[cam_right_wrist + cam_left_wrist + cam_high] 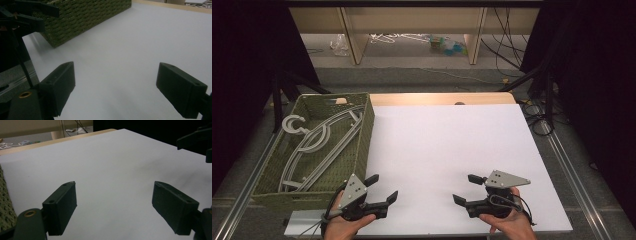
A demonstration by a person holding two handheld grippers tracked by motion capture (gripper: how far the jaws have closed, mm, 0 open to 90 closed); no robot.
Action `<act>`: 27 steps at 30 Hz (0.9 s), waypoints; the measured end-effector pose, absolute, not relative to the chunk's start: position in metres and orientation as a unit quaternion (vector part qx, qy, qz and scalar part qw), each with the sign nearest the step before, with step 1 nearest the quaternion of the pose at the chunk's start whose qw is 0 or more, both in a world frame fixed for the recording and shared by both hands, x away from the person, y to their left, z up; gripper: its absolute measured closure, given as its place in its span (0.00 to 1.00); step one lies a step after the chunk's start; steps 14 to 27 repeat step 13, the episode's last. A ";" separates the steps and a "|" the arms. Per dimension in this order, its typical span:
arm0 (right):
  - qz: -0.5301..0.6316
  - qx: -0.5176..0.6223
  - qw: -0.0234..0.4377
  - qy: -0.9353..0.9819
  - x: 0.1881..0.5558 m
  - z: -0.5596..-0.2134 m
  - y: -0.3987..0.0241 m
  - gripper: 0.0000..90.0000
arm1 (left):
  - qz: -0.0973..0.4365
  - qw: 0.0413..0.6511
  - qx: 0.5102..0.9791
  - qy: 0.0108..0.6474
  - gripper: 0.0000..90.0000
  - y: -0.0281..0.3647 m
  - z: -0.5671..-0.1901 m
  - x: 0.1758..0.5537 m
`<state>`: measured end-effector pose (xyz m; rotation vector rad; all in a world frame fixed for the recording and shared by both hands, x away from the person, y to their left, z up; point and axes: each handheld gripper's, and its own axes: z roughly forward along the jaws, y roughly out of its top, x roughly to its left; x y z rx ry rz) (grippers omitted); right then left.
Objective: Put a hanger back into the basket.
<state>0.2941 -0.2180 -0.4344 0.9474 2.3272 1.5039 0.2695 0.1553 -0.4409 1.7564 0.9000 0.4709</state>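
A green woven basket [363,145] stands at the table's left and holds several grey clothes hangers [319,141]. My left gripper [382,187] hovers open near the front edge, just right of the basket's near corner, nothing between its jaws [113,205]. My right gripper [465,189] is open too, at the front right, pointing left toward the other one [116,87]. In the right gripper view the basket [82,15] lies ahead at upper left, beside the left gripper's fingers [37,15]. The right gripper's fingers [195,138] show at the far right of the left gripper view.
A white sheet [447,150] covers the tabletop, with a wooden strip [437,98] along its far edge. Beyond the table are wooden shelf legs, loose cables and small clutter on the floor [447,45]. Metal rails run along both sides.
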 end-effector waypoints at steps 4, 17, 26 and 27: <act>0.514 0.318 0.100 0.790 0.294 -0.435 -0.217 0.18 | 0.197 0.532 0.732 0.377 0.22 0.154 -0.440 0.269; 0.513 0.319 0.099 0.791 0.295 -0.435 -0.217 0.18 | 0.196 0.533 0.741 0.358 0.21 0.152 -0.440 0.269; 0.513 0.319 0.099 0.791 0.295 -0.435 -0.217 0.18 | 0.196 0.533 0.741 0.358 0.21 0.152 -0.440 0.269; 0.513 0.319 0.099 0.791 0.295 -0.435 -0.217 0.18 | 0.196 0.533 0.741 0.358 0.21 0.152 -0.440 0.269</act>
